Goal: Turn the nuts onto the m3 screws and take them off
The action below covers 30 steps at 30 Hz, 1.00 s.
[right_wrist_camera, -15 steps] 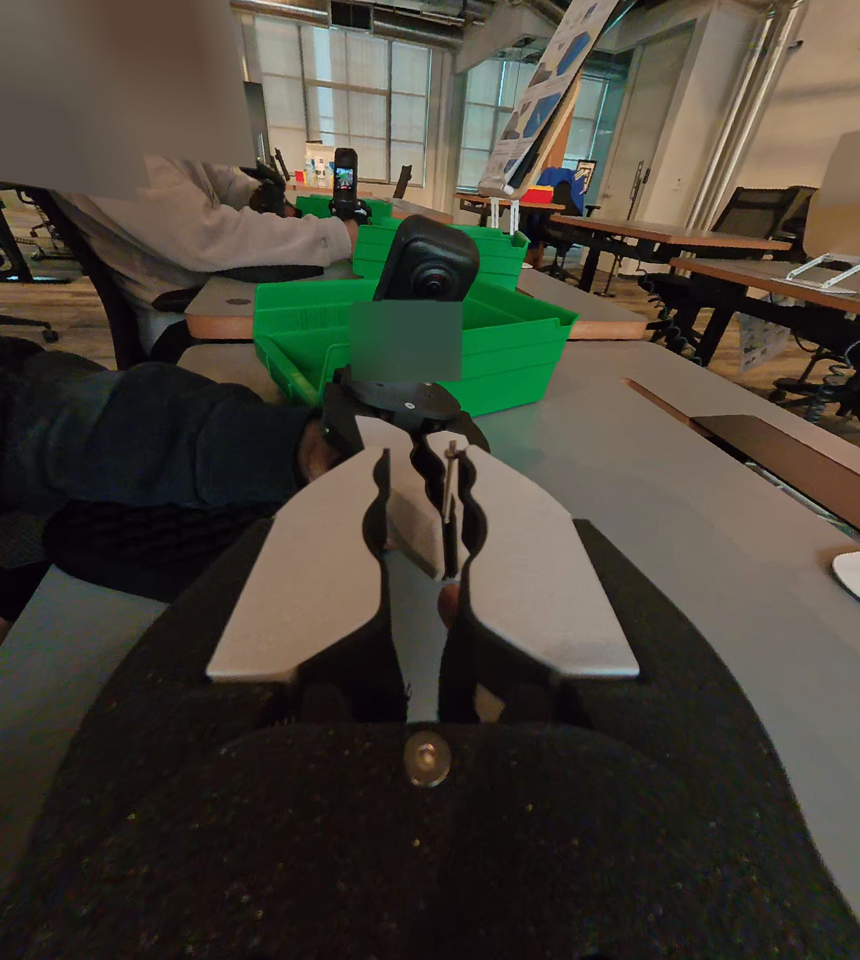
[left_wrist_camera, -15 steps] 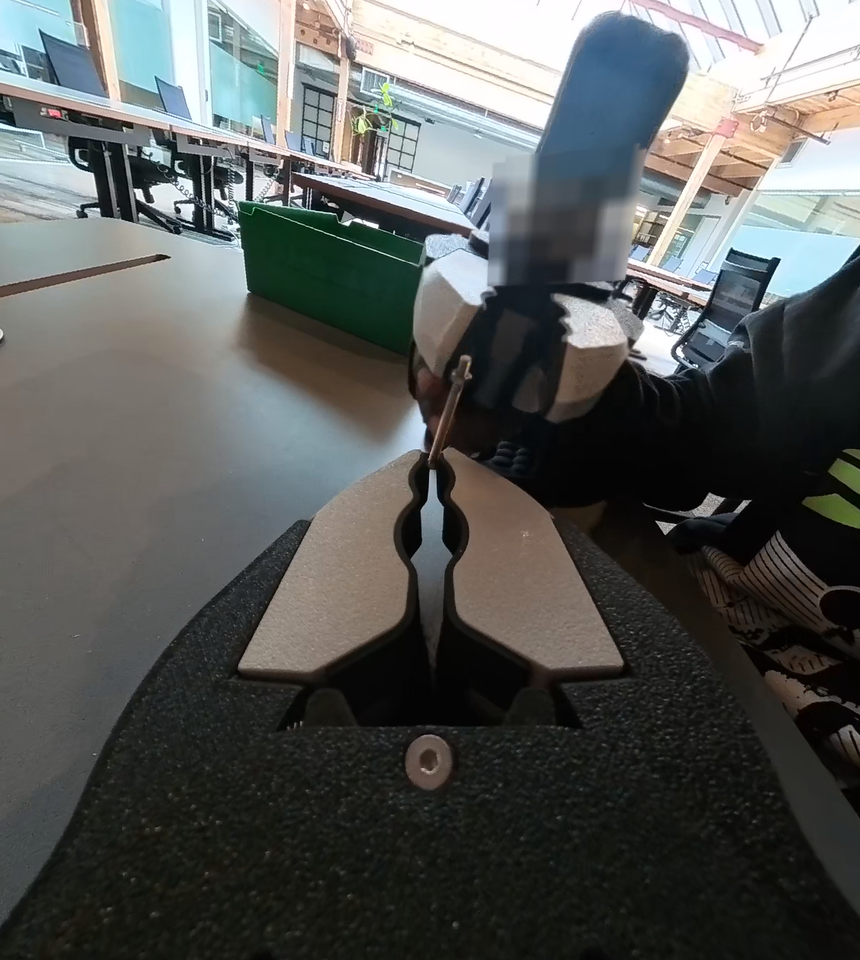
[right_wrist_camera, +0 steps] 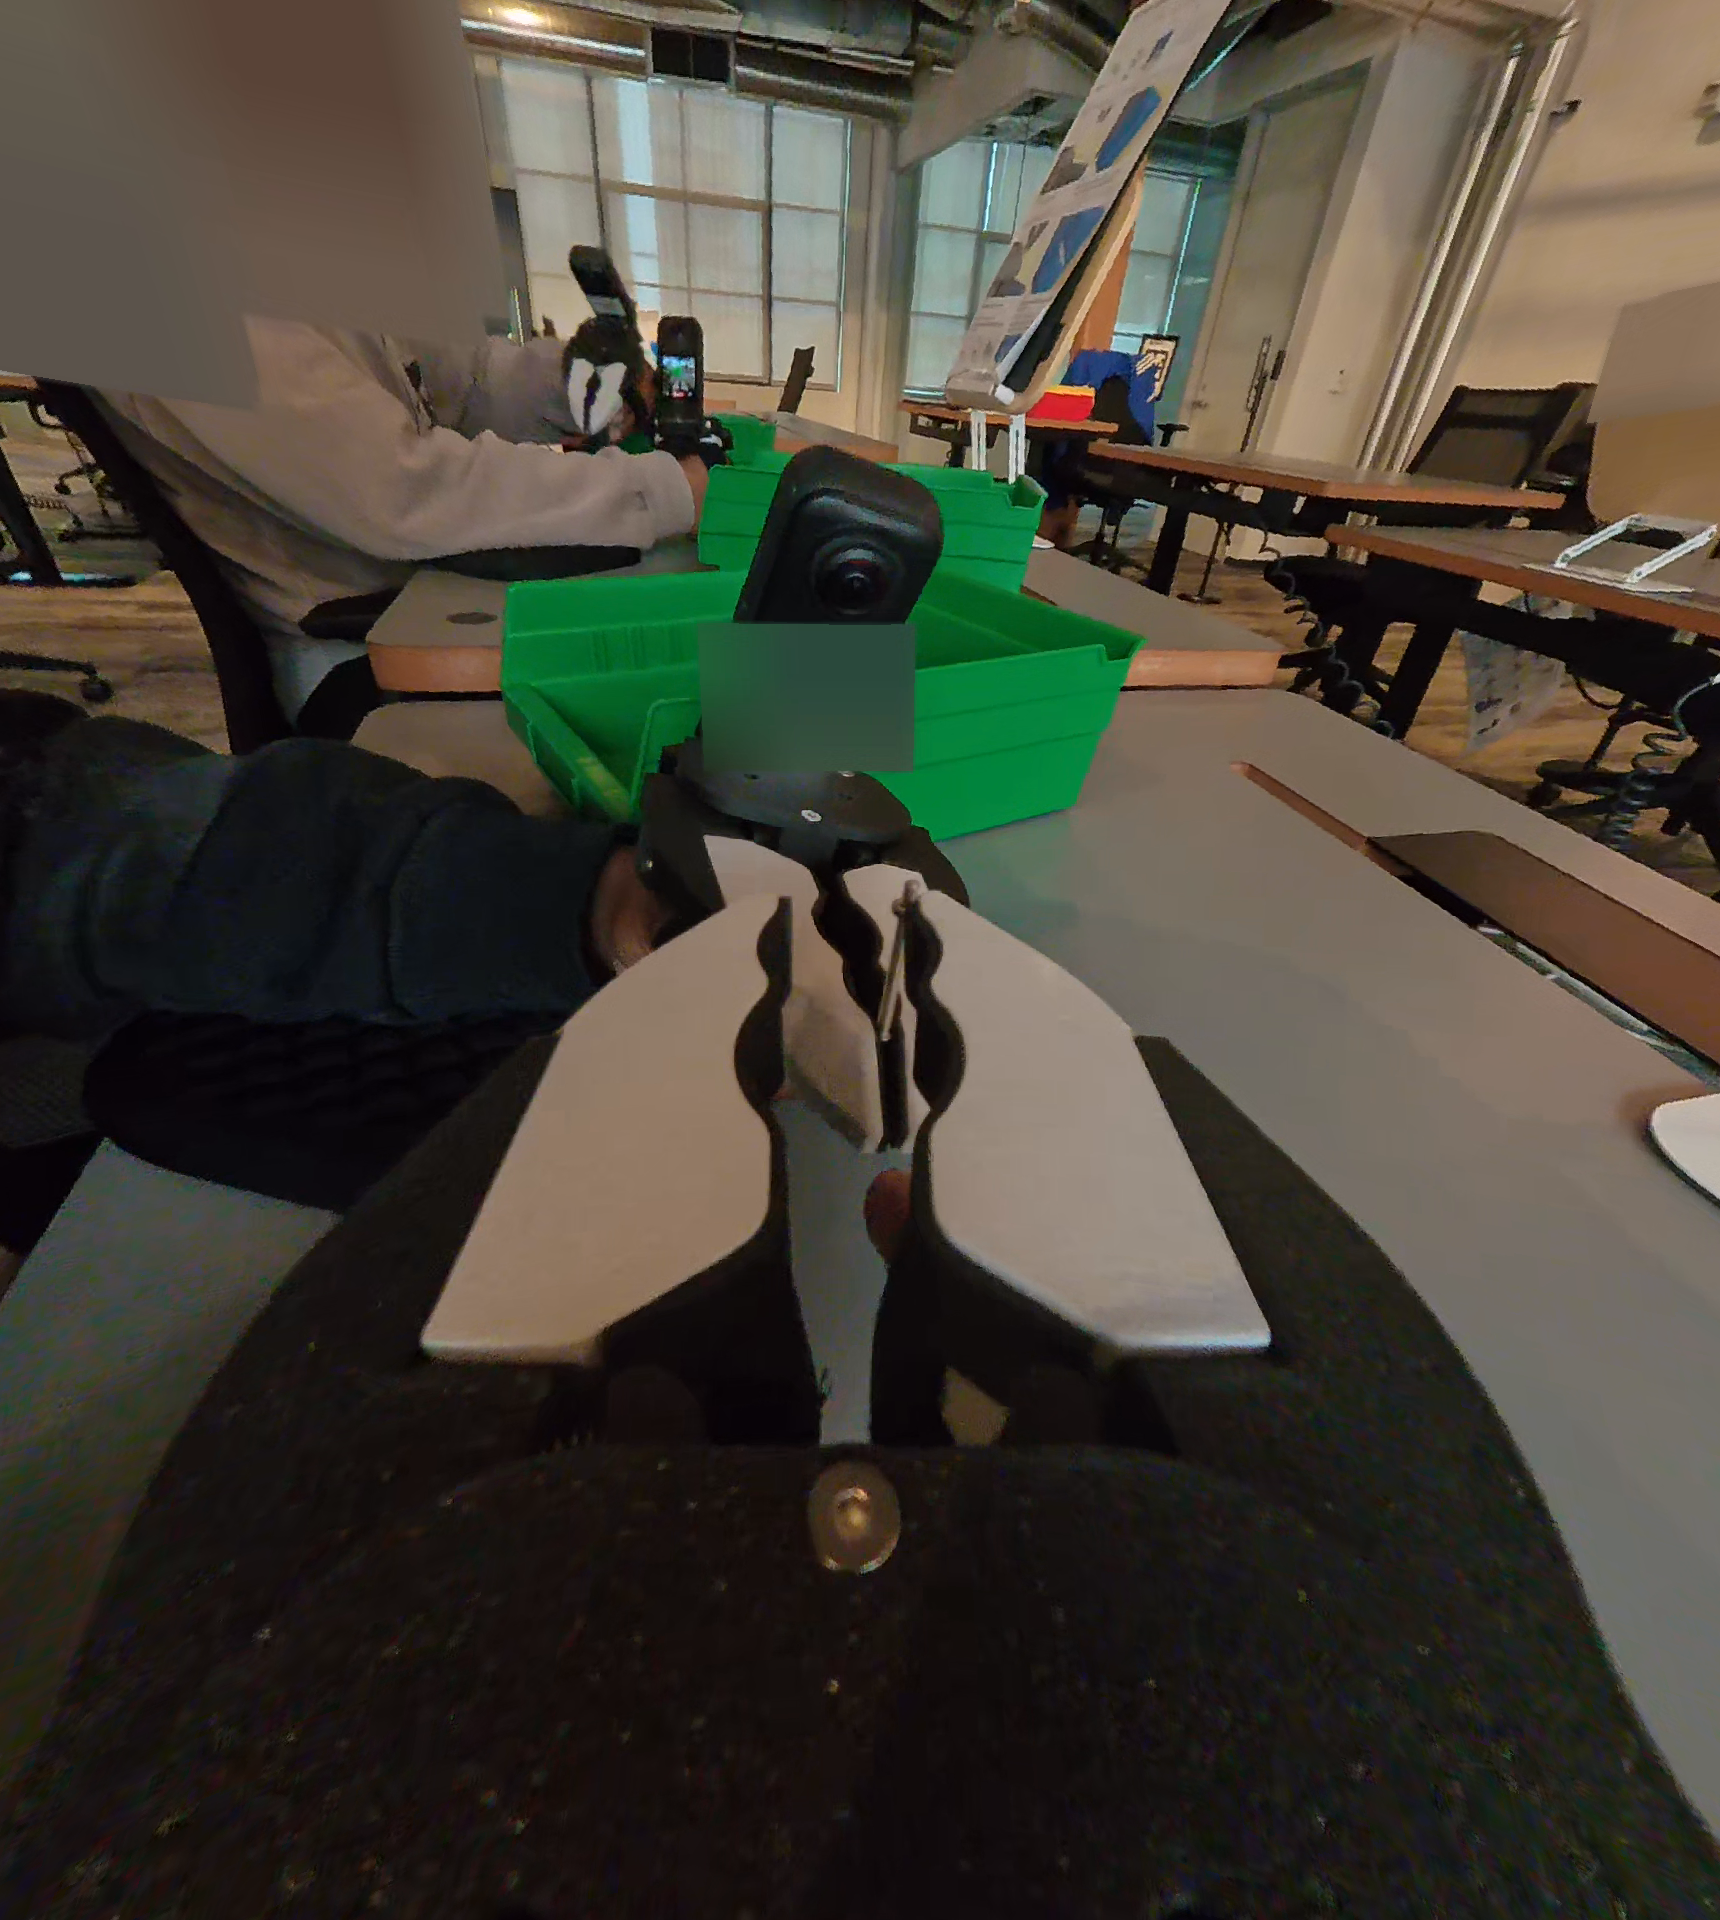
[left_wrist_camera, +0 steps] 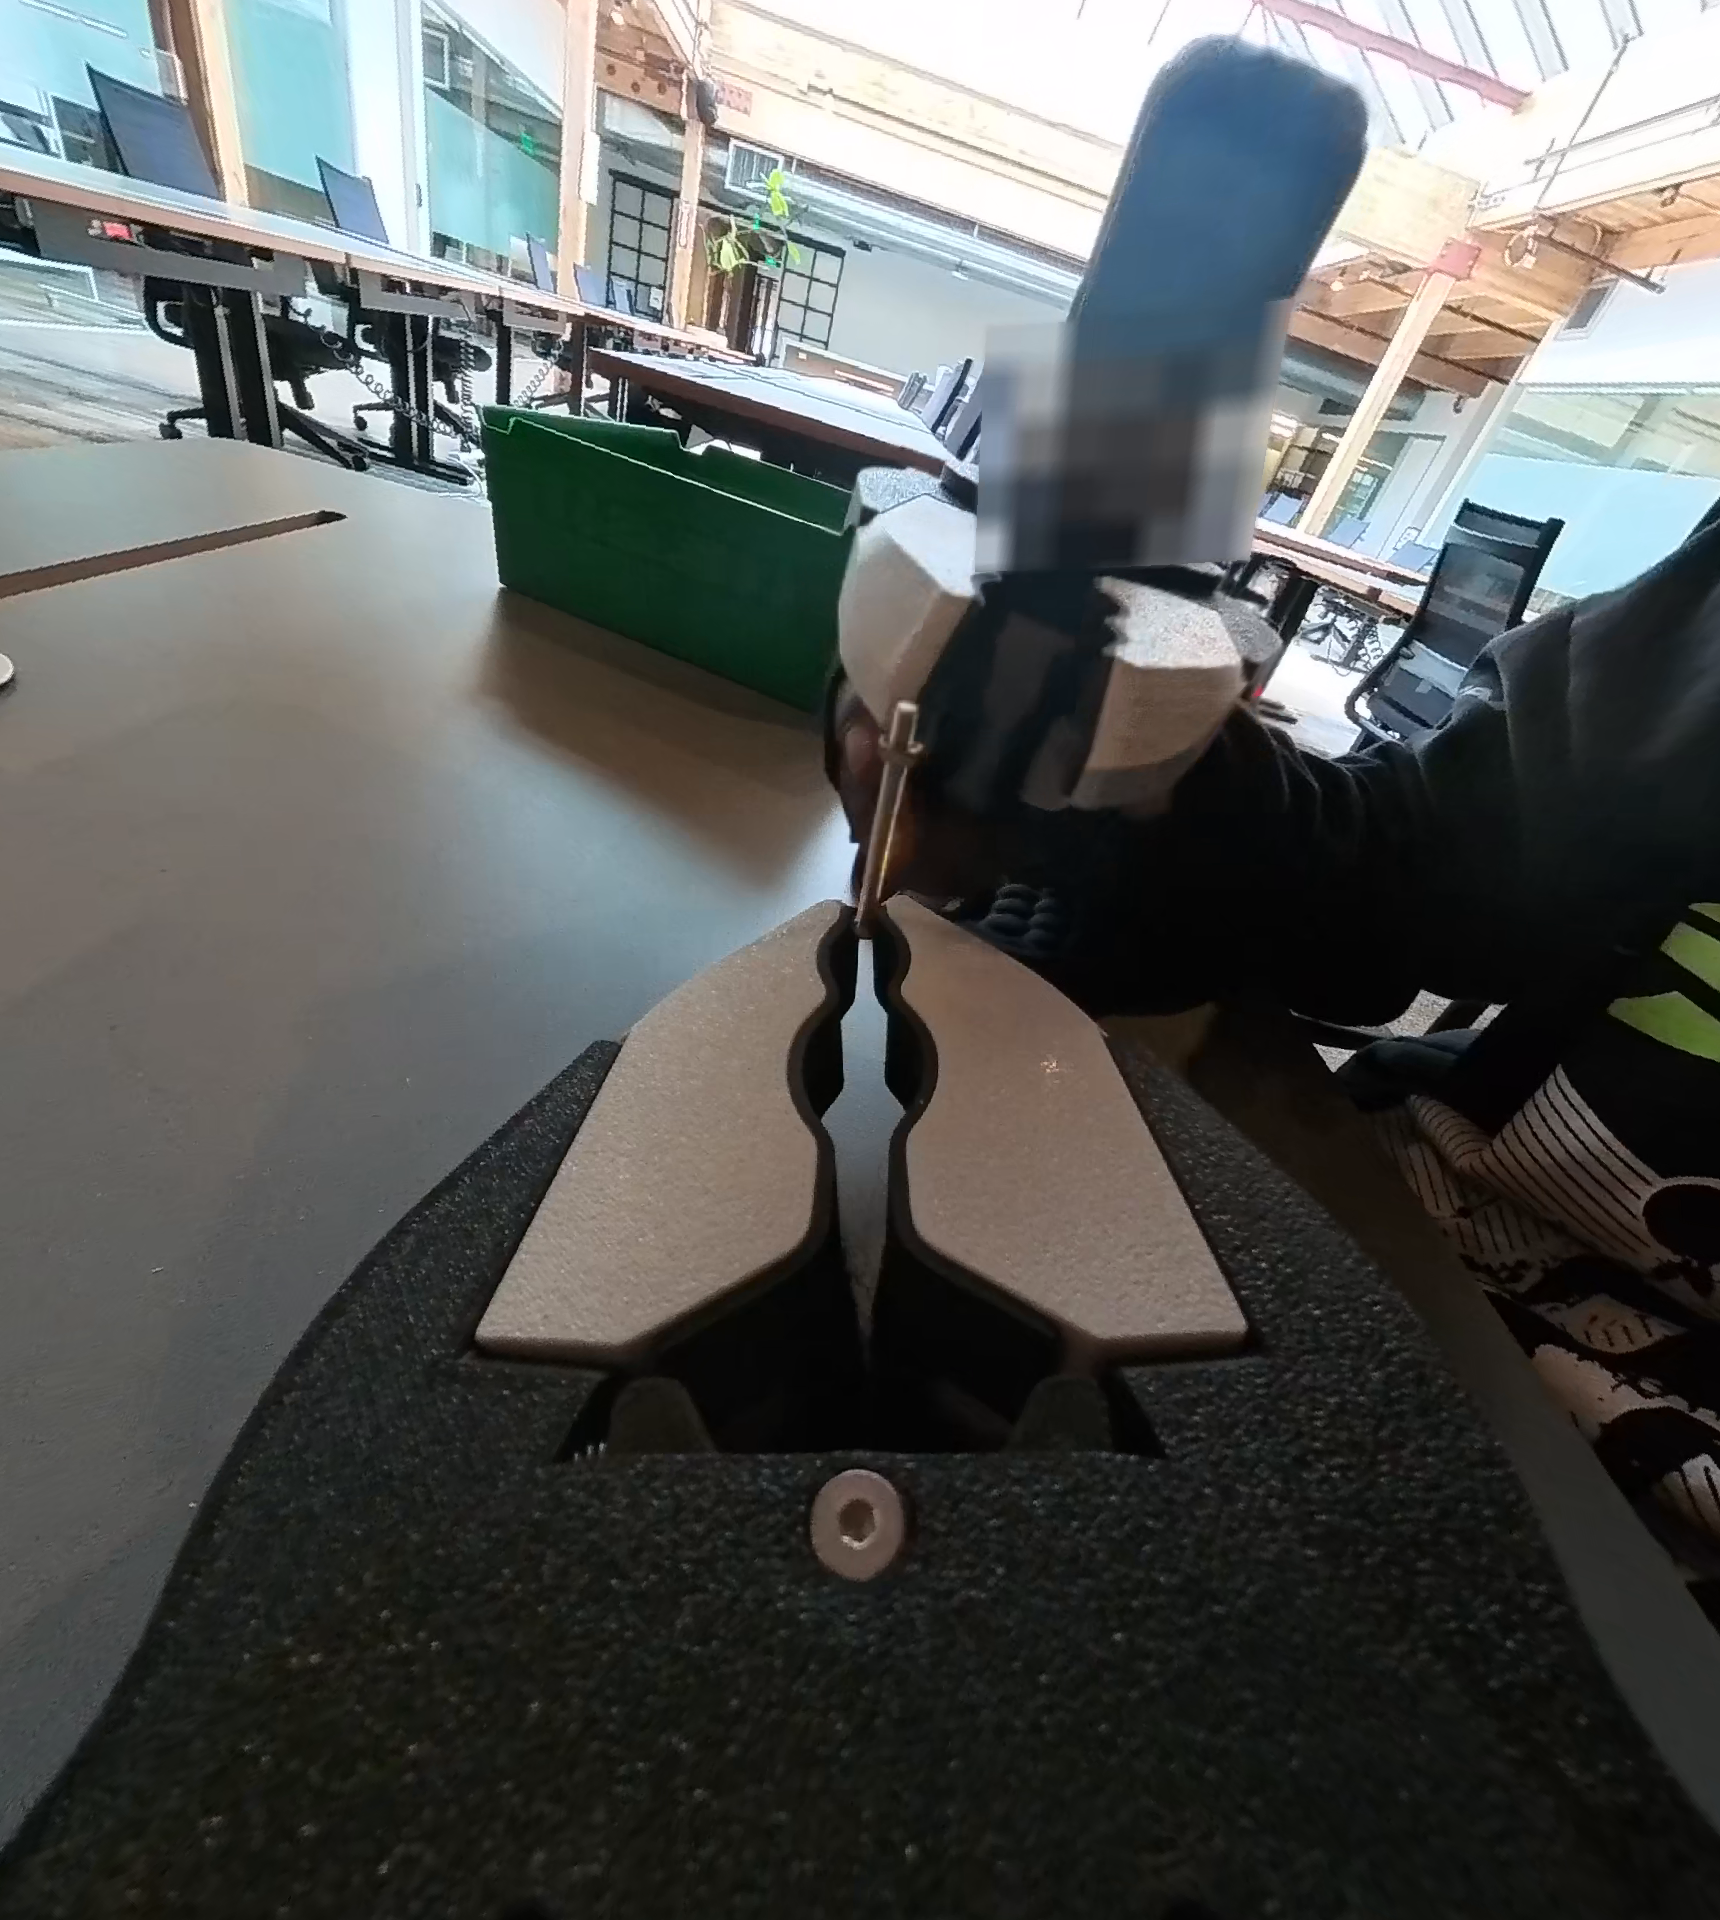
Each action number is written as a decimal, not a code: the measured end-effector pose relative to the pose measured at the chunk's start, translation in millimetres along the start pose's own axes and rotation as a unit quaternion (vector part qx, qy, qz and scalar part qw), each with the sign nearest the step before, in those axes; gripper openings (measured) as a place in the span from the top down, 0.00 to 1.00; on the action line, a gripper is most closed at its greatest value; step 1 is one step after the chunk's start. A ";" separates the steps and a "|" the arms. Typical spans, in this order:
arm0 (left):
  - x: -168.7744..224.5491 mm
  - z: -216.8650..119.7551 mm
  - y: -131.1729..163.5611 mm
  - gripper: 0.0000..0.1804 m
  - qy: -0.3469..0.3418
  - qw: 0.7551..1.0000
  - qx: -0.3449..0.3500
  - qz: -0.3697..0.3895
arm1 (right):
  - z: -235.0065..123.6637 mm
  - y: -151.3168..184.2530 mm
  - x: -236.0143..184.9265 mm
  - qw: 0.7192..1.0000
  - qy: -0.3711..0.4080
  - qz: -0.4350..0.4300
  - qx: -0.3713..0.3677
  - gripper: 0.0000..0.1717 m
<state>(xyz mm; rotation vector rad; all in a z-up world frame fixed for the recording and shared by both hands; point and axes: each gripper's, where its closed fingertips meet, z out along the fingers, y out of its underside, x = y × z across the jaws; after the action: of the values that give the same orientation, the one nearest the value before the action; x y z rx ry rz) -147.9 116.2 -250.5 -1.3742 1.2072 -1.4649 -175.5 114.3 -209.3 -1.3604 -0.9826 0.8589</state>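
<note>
In the left wrist view, the left gripper (left_wrist_camera: 864, 920) is seen pressed together at centre frame, its tips pinching the lower end of a thin metal screw (left_wrist_camera: 887, 821) that rises upward with a small nut (left_wrist_camera: 906, 734) near its top. The right gripper (left_wrist_camera: 1032, 665) is seen just beyond it. A green bin (left_wrist_camera: 658, 561) is seen on the table (left_wrist_camera: 212, 831) at upper centre.

In the right wrist view, the right gripper (right_wrist_camera: 851, 920) is seen spread; the screw (right_wrist_camera: 895, 971) stands between its fingers, close beside the right one, though contact cannot be told.

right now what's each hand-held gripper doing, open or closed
Left hand-held gripper: closed on the thin metal screw.
Right hand-held gripper: open around the screw, not gripping it.
</note>
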 end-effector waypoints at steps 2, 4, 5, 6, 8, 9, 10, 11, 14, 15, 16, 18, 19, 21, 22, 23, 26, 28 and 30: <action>0.3 0.2 0.2 0.99 0.001 1.000 -0.001 0.000 | -0.6 0.1 2.6 1.000 0.006 0.001 0.003 0.88; 0.6 0.4 0.6 0.99 0.002 1.000 -0.003 0.001 | 3.0 0.3 2.8 1.000 0.008 -0.003 0.003 0.84; 0.6 0.3 0.4 0.99 0.002 1.000 -0.002 0.001 | 5.3 1.0 1.6 1.000 0.004 -0.005 -0.001 0.83; 0.4 0.3 0.4 0.99 0.001 1.000 -0.002 0.001 | 7.1 2.4 0.0 1.000 0.000 -0.006 -0.005 0.82; 0.1 0.2 0.2 0.99 0.000 1.000 -0.001 0.000 | 7.8 4.6 -2.3 1.000 -0.005 -0.007 -0.013 0.82; -0.1 0.1 0.1 0.99 -0.001 1.000 -0.001 0.000 | 6.7 4.3 -2.3 1.000 -0.005 -0.005 -0.013 0.84; -0.4 0.0 0.0 0.99 -0.002 1.000 0.000 0.001 | 4.8 3.3 -1.7 1.000 -0.004 -0.001 -0.012 0.85; -0.9 -0.3 -0.3 0.99 -0.003 1.000 0.001 0.000 | 2.6 2.0 -0.3 1.000 -0.002 0.002 -0.008 0.87; -1.4 -0.7 -0.7 0.99 -0.004 1.000 0.002 -0.001 | -1.0 -0.2 3.6 1.000 0.006 0.009 0.004 0.89; -1.3 -0.6 -0.4 0.99 -0.003 1.000 0.001 0.000 | 0.1 0.5 4.1 1.000 0.006 0.009 0.003 0.88; -1.1 -0.4 -0.2 0.99 -0.003 1.000 0.000 0.000 | 2.1 0.7 4.0 1.000 0.007 0.007 0.003 0.85; -0.9 -0.3 -0.2 0.99 -0.002 1.000 0.000 0.001 | 6.4 2.2 1.9 1.000 0.002 0.000 -0.003 0.82; -1.0 -0.2 -0.2 0.99 -0.002 1.000 0.000 0.000 | 7.8 3.4 0.9 1.000 0.001 -0.002 -0.007 0.82; -1.6 -0.5 -0.5 0.99 -0.004 1.000 0.001 0.000 | 7.7 4.4 -0.3 1.000 -0.002 -0.003 -0.010 0.82; -2.0 -0.7 -0.8 0.99 -0.005 1.000 0.002 -0.001 | 6.1 3.5 -0.2 1.000 -0.003 -0.001 -0.008 0.84; -2.7 -1.0 -1.0 0.99 -0.007 1.000 0.003 -0.001 | 3.9 2.2 0.2 1.000 -0.002 0.002 -0.005 0.87; -3.3 -1.4 -1.5 0.99 -0.009 1.000 0.005 -0.001 | -1.7 0.6 3.3 1.000 0.004 0.014 0.002 0.90; -2.7 -1.1 -1.1 0.99 -0.007 1.000 0.003 0.000 | -1.0 3.1 10.5 1.000 0.025 0.014 -0.003 0.91; -2.6 -1.0 -1.1 0.99 -0.007 1.000 0.003 0.000 | 2.4 7.6 13.0 0.999 0.032 0.015 -0.018 0.93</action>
<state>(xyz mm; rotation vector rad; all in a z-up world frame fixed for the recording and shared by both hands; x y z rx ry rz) -148.5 119.1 -250.1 -1.3776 1.1935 -1.4552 -172.5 127.6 -216.1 -1.4277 -0.9341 0.8199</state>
